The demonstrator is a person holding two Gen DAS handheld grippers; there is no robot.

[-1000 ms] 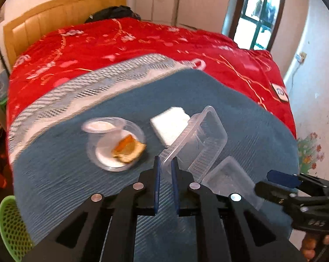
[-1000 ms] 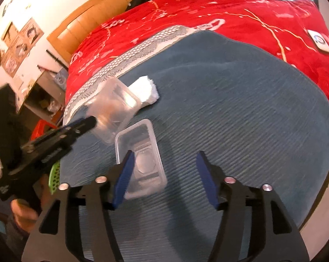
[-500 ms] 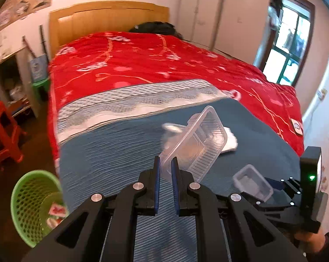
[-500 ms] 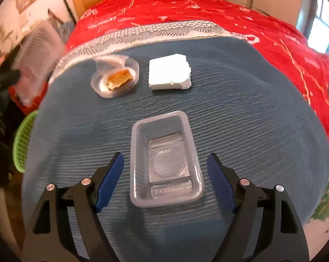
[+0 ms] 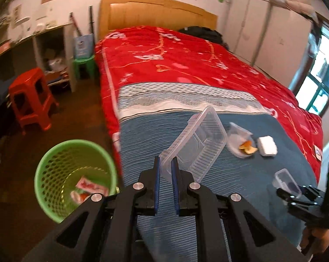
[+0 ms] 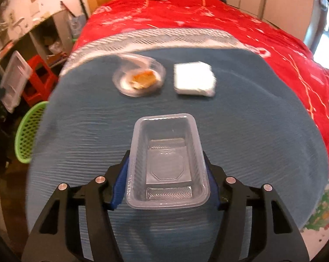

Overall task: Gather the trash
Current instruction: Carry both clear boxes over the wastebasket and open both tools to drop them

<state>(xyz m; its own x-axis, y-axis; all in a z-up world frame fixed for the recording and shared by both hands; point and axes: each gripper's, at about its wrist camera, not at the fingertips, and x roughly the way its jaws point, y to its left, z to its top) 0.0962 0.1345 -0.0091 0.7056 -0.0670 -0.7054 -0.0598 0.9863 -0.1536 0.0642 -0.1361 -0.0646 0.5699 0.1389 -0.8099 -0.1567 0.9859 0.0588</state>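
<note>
My left gripper [image 5: 165, 167] has its jaws clenched on the rim of a clear rectangular plastic container [image 5: 197, 144], which sticks up tilted above the near left corner of the bed, its open side facing right. Below and to the left of it, on the floor just beside the bed, stands the green mesh basket [image 5: 55, 170] with some red-and-white wrappers [image 5: 89, 186] in its bottom.

My right gripper [image 6: 166, 174] straddles a second clear container [image 6: 167, 163] that sits upright on the blue blanket [image 6: 251, 131]. Its jaws are closing, with the tub between them and the blue pads [image 6: 120, 181] against or just beside its long sides; I cannot tell whether they press on it.

Farther along the blanket lie a round clear dish [image 6: 140, 78] with an orange-brown scrap of food in it and, just to its right, a white foam block [image 6: 194, 79], the two near each other but apart. Beyond the blue blanket the red quilt [image 5: 175, 61] covers the rest of the bed up to the wooden headboard [image 5: 155, 13]. A red stool [image 5: 30, 98] stands on the floor to the left.
</note>
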